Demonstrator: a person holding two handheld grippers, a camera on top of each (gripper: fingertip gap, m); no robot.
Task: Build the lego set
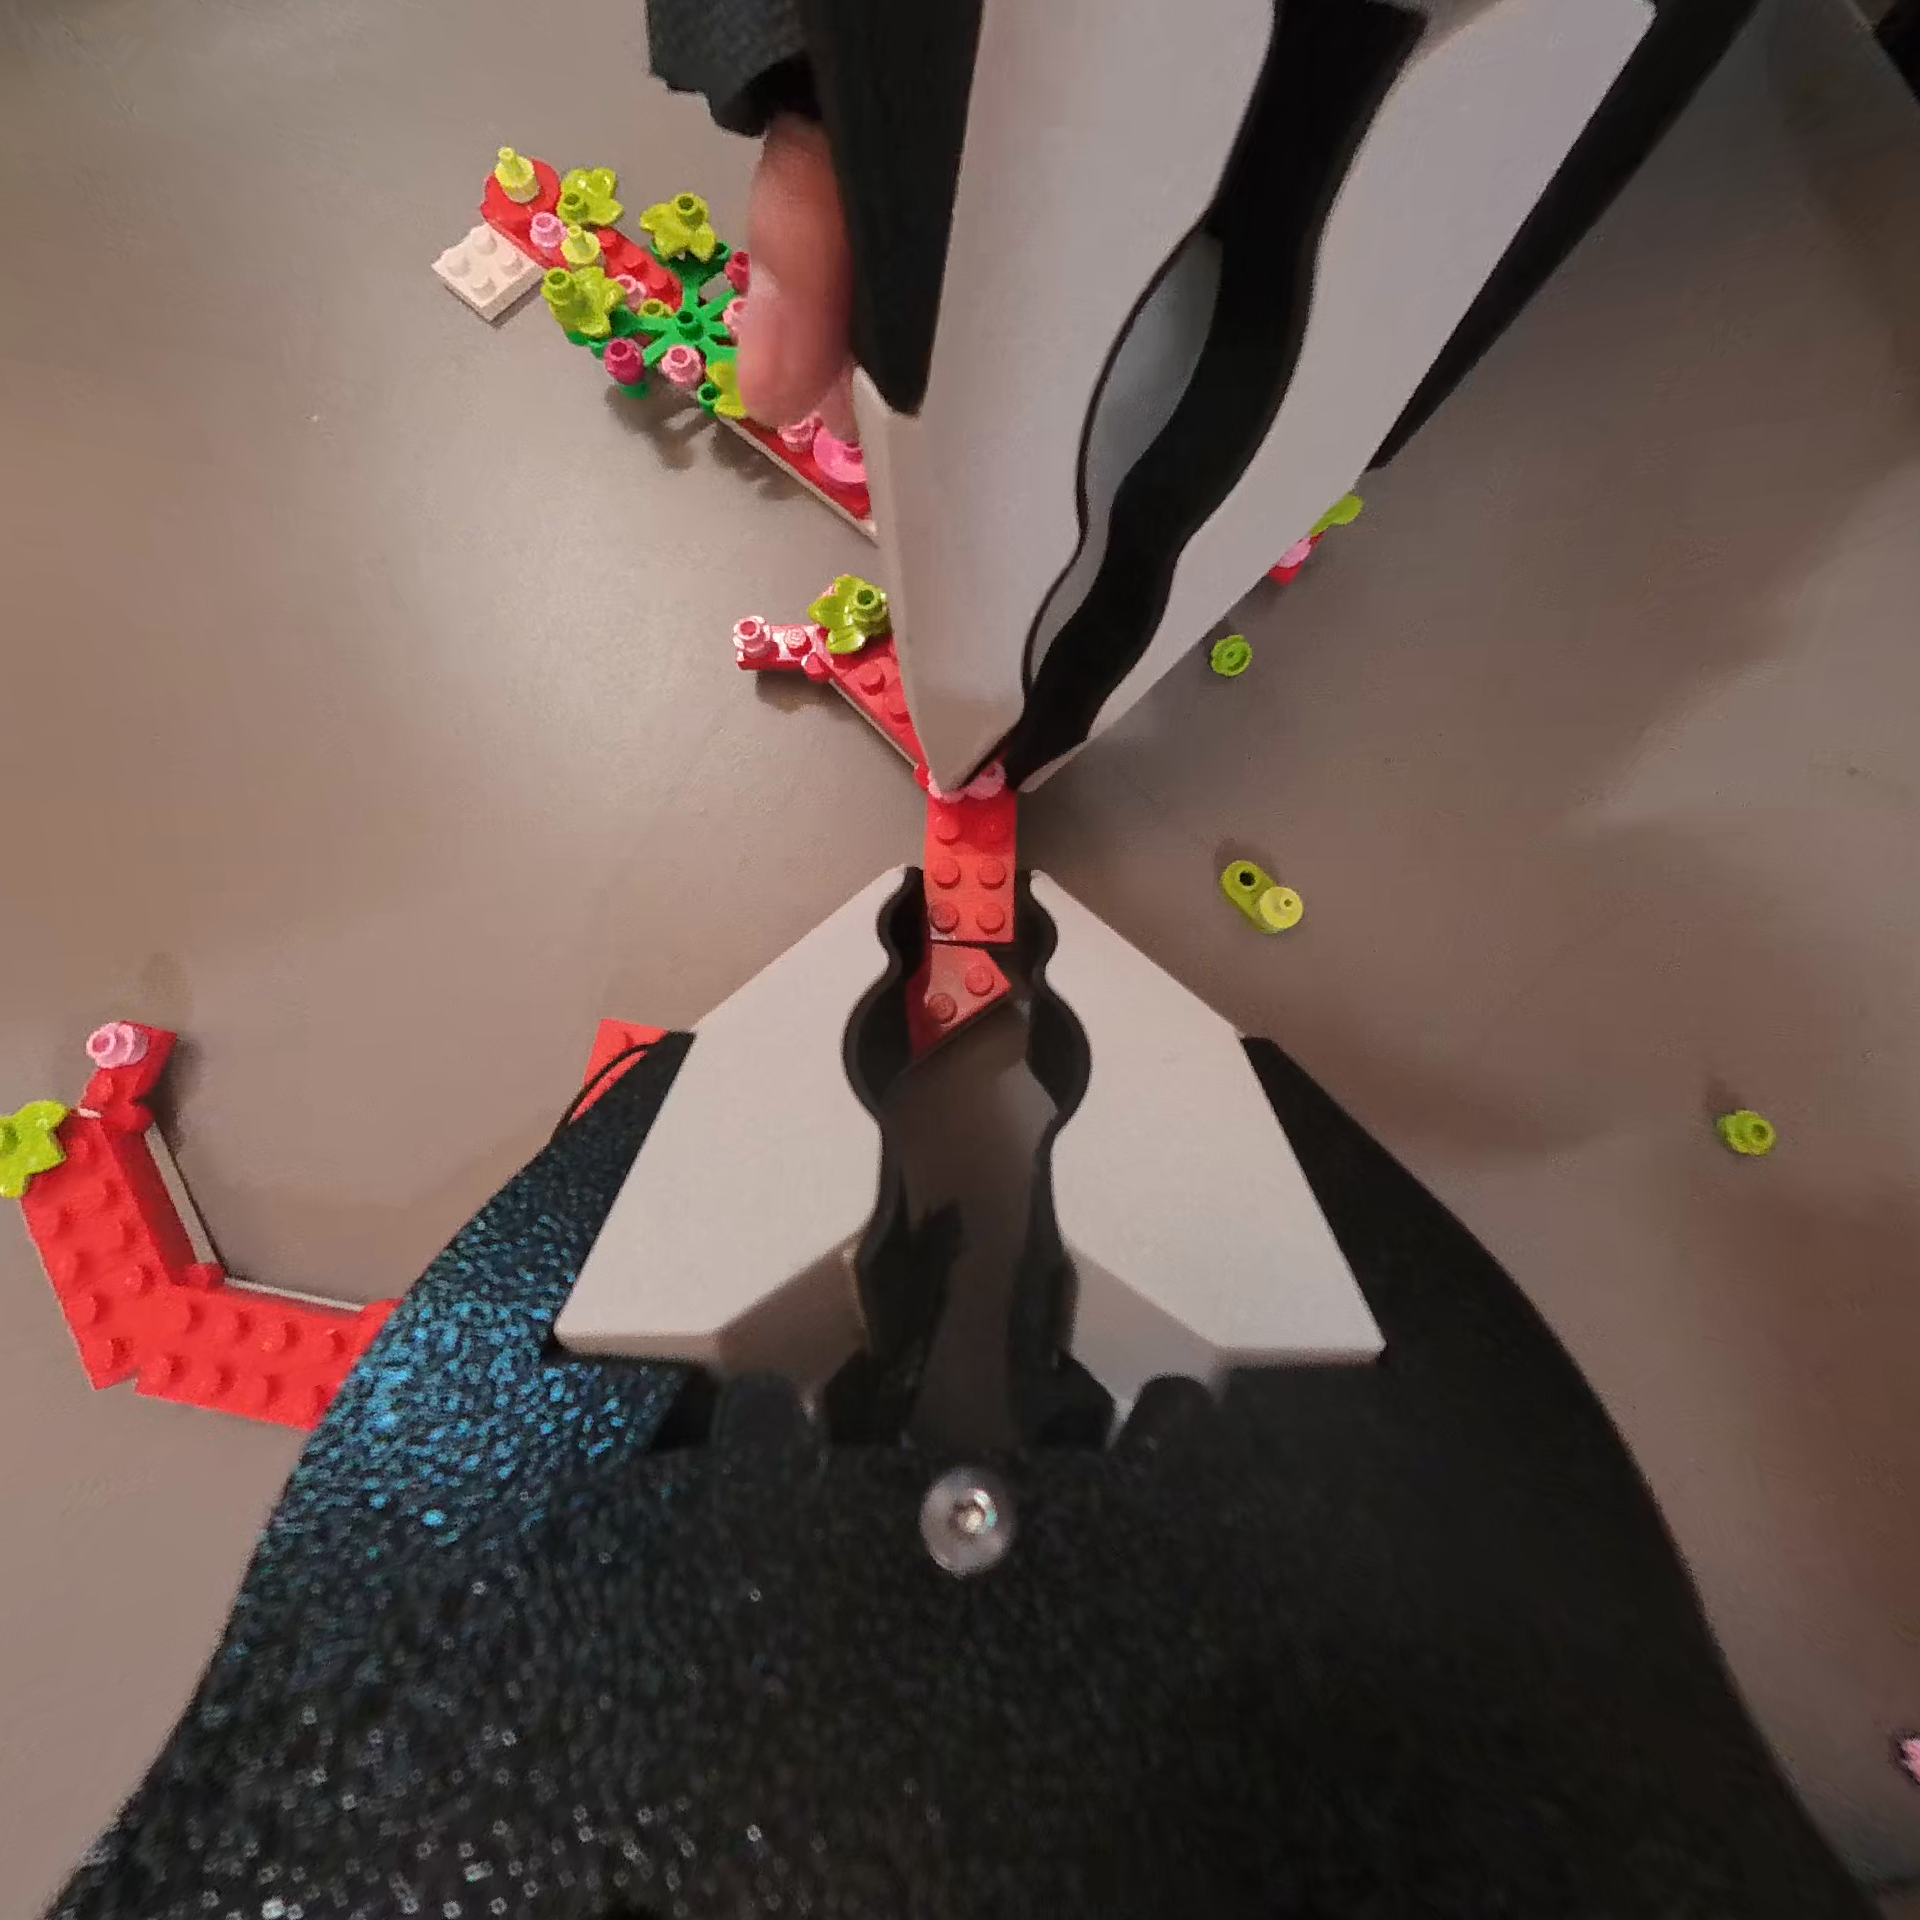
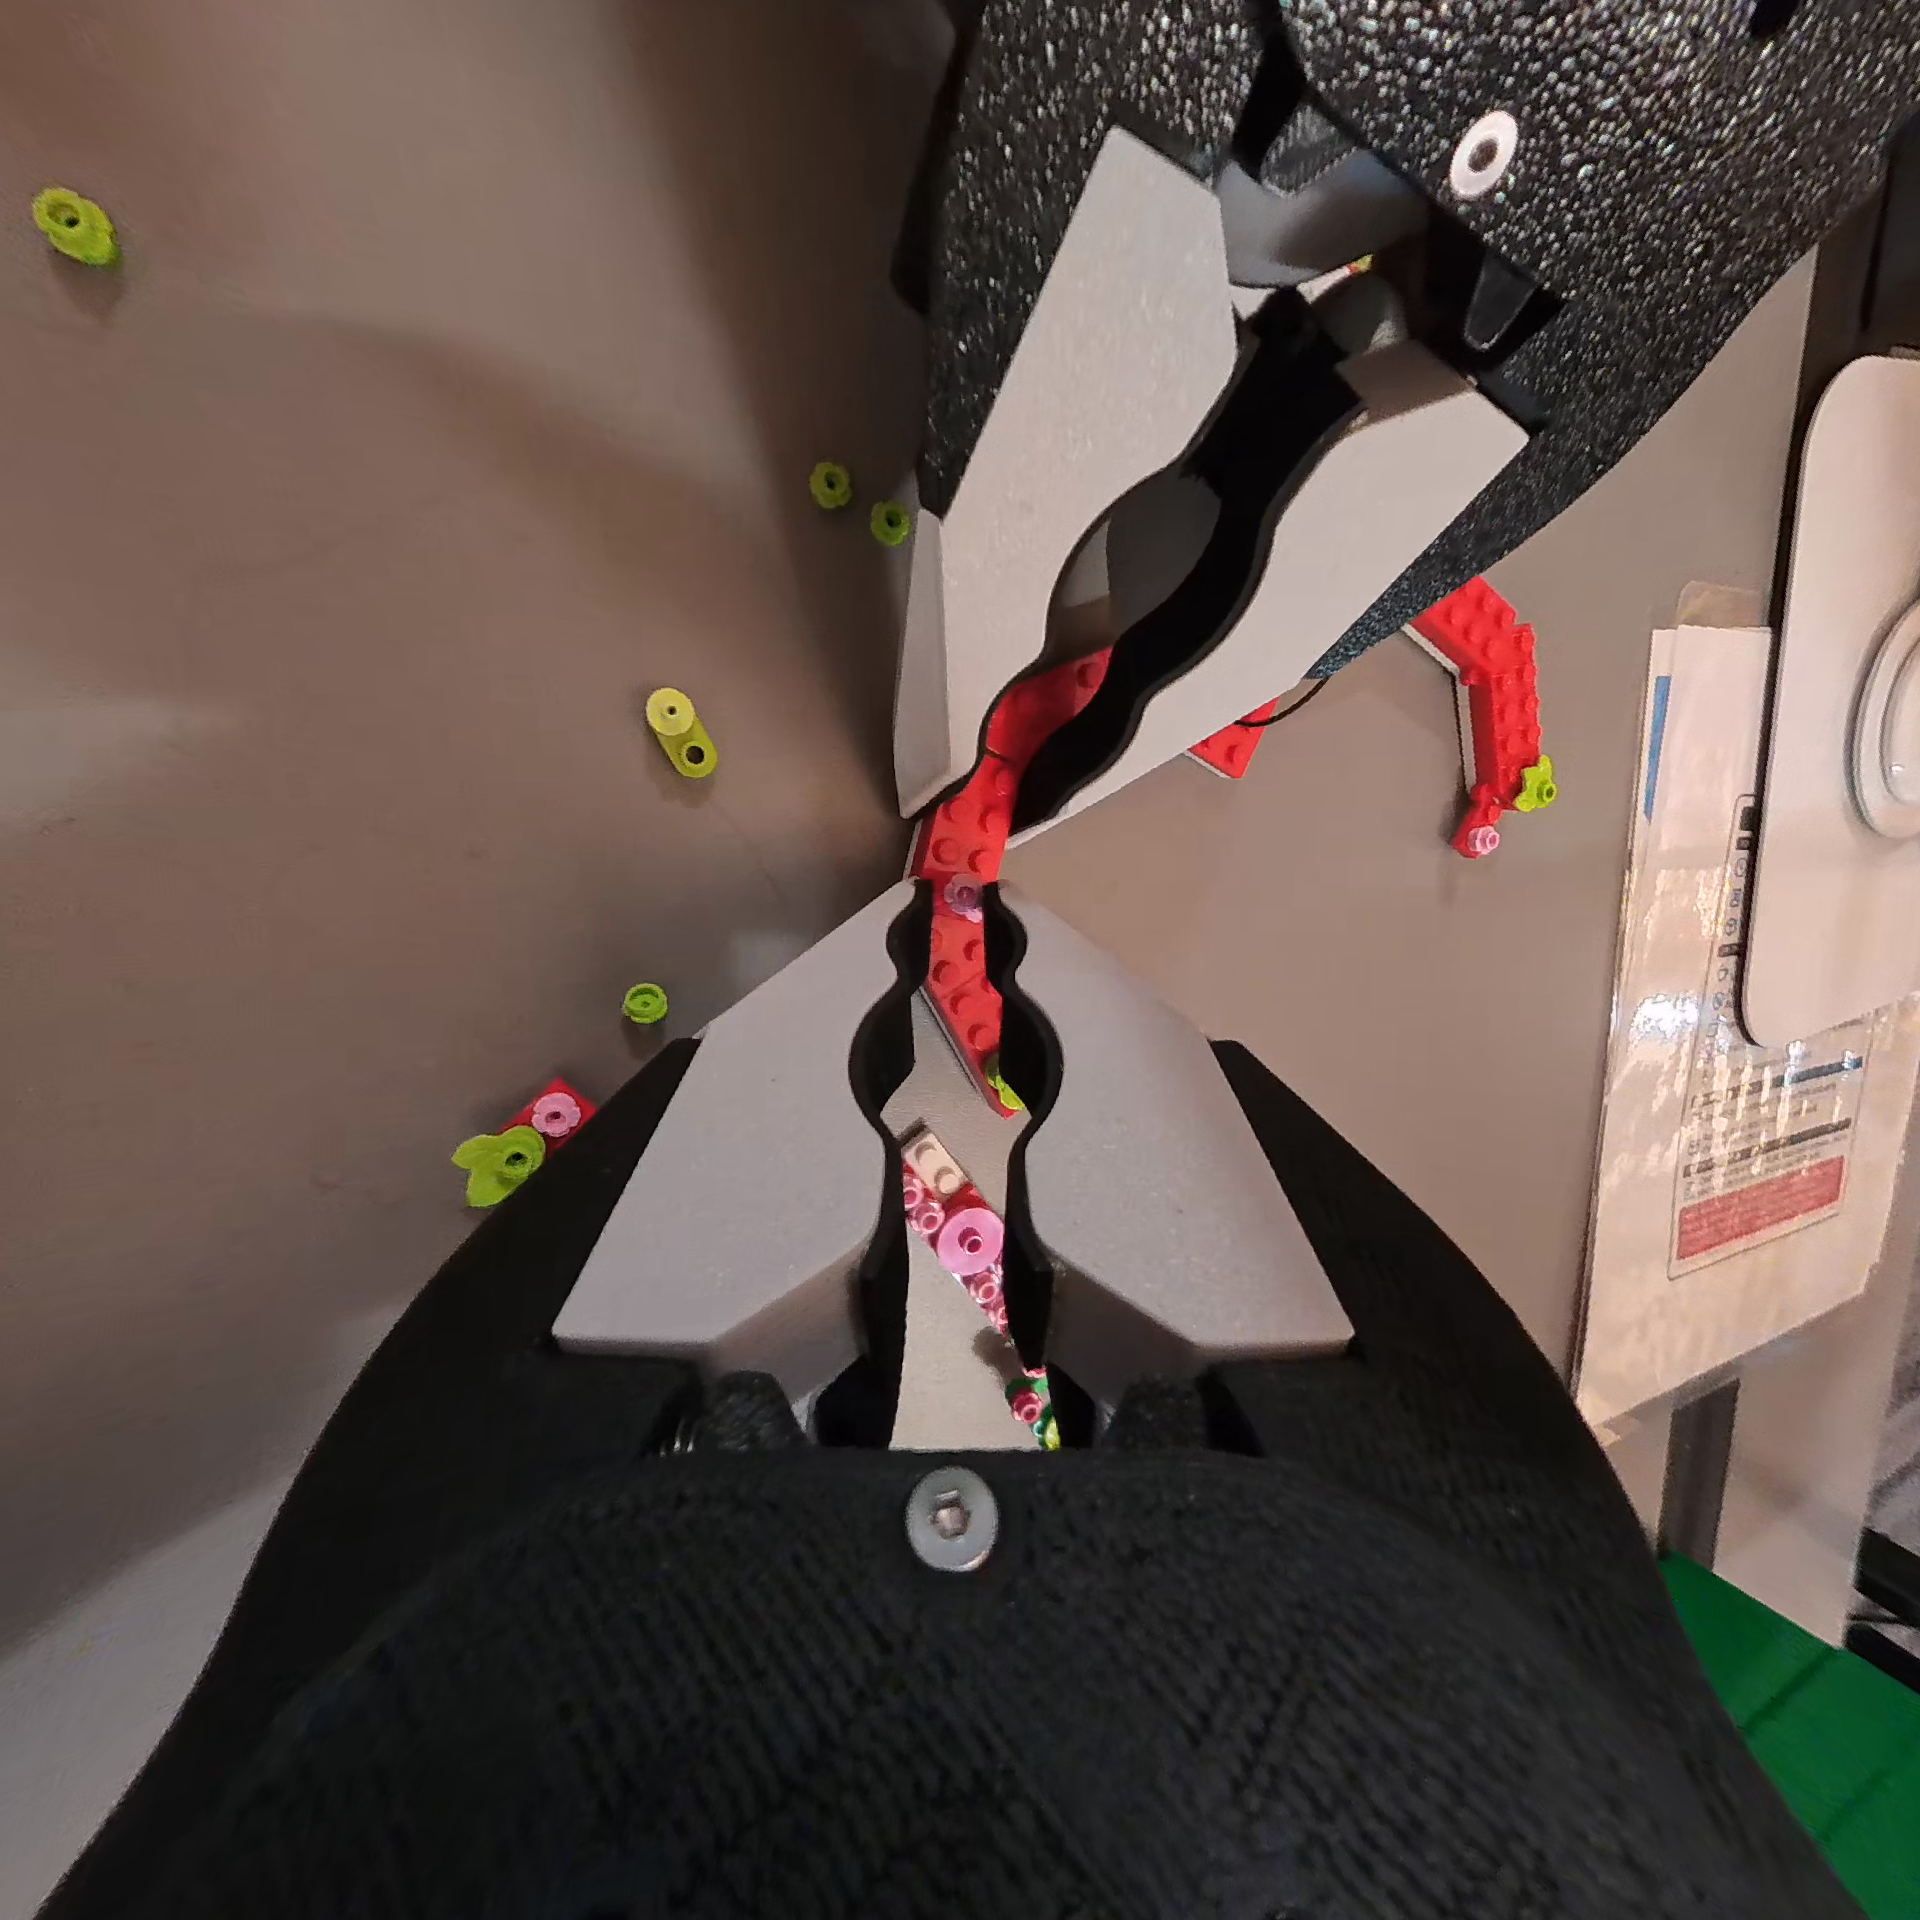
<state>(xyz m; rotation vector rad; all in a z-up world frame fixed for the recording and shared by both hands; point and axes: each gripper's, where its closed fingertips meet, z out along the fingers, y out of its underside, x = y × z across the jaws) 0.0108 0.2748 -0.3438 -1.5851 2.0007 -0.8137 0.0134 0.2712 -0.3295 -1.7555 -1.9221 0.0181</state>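
Note:
A strip of joined red plates (image 1: pixel 971 862) is held above the grey table between both grippers, which meet tip to tip. My left gripper (image 1: pixel 971 883) is shut on the strip's near end. My right gripper (image 1: pixel 982 781) comes in from the top and is shut on the far end. In the right wrist view, my right gripper (image 2: pixel 958 896) pinches the red strip (image 2: pixel 971 997) at a pink flower stud (image 2: pixel 963 896). The left gripper (image 2: pixel 966 821) clamps the strip from above. The fingers hide part of the strip.
A red angled section (image 1: pixel 156 1278) lies at the left. A flowered red section (image 1: pixel 644 281) and a white plate (image 1: pixel 488 265) lie beyond. Small lime pieces (image 1: pixel 1262 899) are scattered at the right. A bagged paper sheet (image 2: pixel 1745 1039) and a green plate (image 2: pixel 1818 1714) lie at the table's right.

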